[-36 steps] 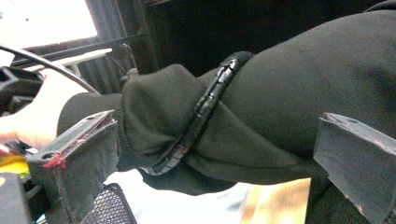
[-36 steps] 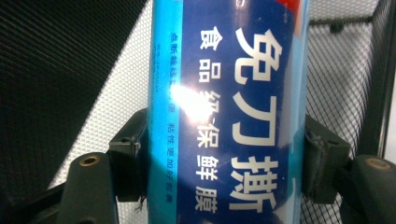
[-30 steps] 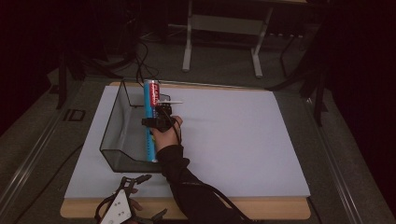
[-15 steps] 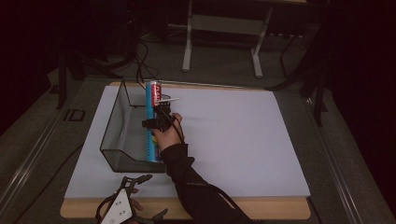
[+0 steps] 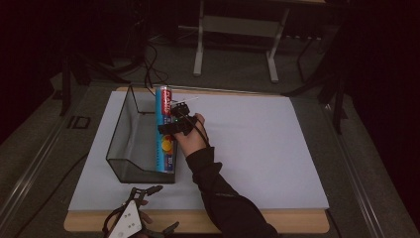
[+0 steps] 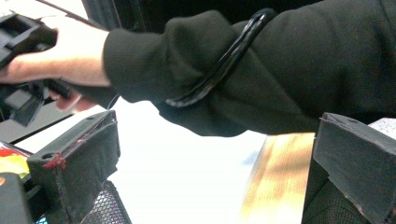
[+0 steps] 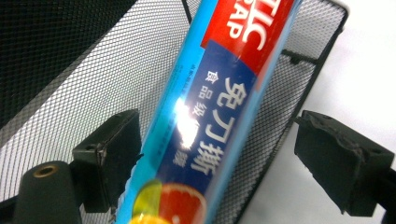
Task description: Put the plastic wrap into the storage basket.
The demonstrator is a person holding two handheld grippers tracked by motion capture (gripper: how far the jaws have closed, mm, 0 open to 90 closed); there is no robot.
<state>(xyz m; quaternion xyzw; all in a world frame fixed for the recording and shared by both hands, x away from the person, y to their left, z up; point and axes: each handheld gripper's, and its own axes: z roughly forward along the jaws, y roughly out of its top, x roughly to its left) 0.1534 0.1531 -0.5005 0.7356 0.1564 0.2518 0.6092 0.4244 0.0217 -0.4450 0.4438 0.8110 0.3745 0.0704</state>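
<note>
- My left gripper (image 5: pixel 130 221) sits at the near table edge, left of the basket. In the left gripper view its jaws stand wide apart with nothing between them, just the sleeve (image 6: pixel 261 70) of my right arm crossing ahead.
- The mesh basket (image 5: pixel 119 148) stands on the white mat (image 5: pixel 257 148), toward its left side.
- The wrap box (image 5: pixel 166 134), blue and red, lies inside the basket along its right wall, long axis running away from me, the far end sticking up past the rim.
- My right gripper (image 5: pixel 174 119) hovers just over the box's far half. Its jaws have just been opening; in the right gripper view the box (image 7: pixel 210 116) runs between the pads, the left pad (image 7: pixel 109 154) close against it or grazing it, the right pad well off it. So the grip is let go.
- Step in hand, as I judge it: the drop into the basket is done and I am at the release.
- Next move calls for lifting the right gripper straight up without snagging the box or the basket's wire rim, then drawing back over the mat.
</note>
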